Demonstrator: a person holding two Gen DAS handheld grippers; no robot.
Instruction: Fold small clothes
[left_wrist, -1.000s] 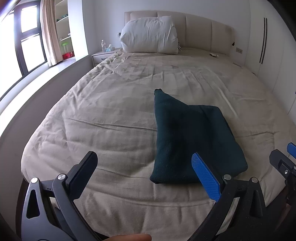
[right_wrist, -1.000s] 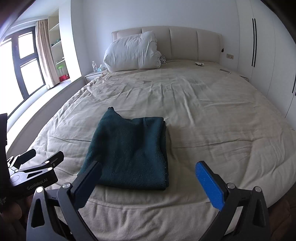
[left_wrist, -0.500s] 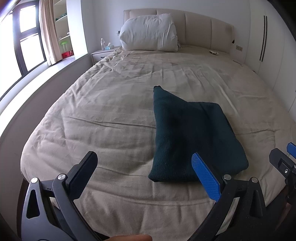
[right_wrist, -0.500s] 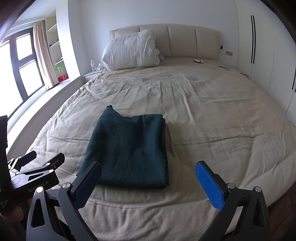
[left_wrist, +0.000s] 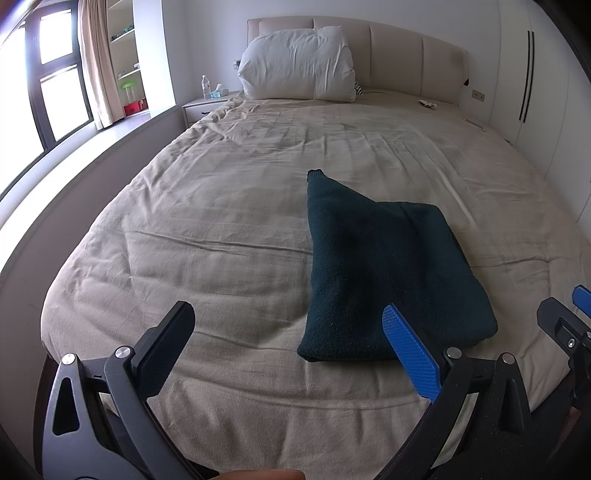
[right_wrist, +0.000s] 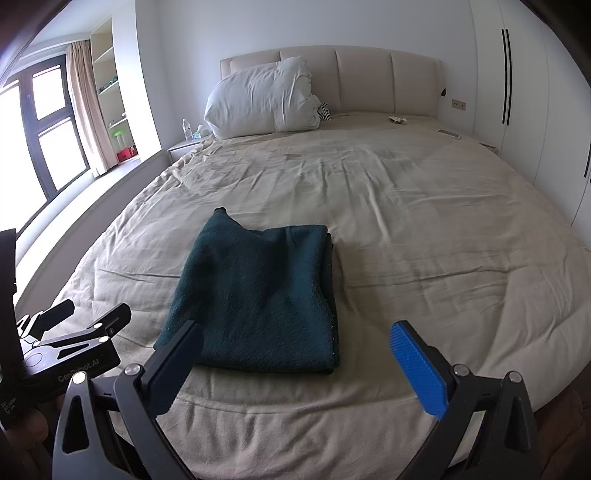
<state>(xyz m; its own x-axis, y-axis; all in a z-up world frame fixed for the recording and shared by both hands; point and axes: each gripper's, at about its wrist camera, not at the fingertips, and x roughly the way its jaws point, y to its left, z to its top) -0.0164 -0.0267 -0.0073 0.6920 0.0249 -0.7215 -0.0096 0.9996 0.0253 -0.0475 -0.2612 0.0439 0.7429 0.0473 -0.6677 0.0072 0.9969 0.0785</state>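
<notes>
Garment (right_wrist: 258, 295) lies folded near foot edge of bed (right_wrist: 424, 221), one corner poking toward headboard. Left gripper (left_wrist: 288, 339) and right gripper (right_wrist: 295, 354) both gape, empty, short of it. Folding looks done (judgement); next: tuck stray corner or fetch another piece.

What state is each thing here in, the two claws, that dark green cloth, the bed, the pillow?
Left gripper: open, empty, above the bed's near end.
Right gripper: open, empty, apart from the cloth.
Cloth: folded, flat on the bed, one corner sticking out at the far left.
Bed: made, cover wrinkled.
Pillow: leaning on the headboard.
</notes>
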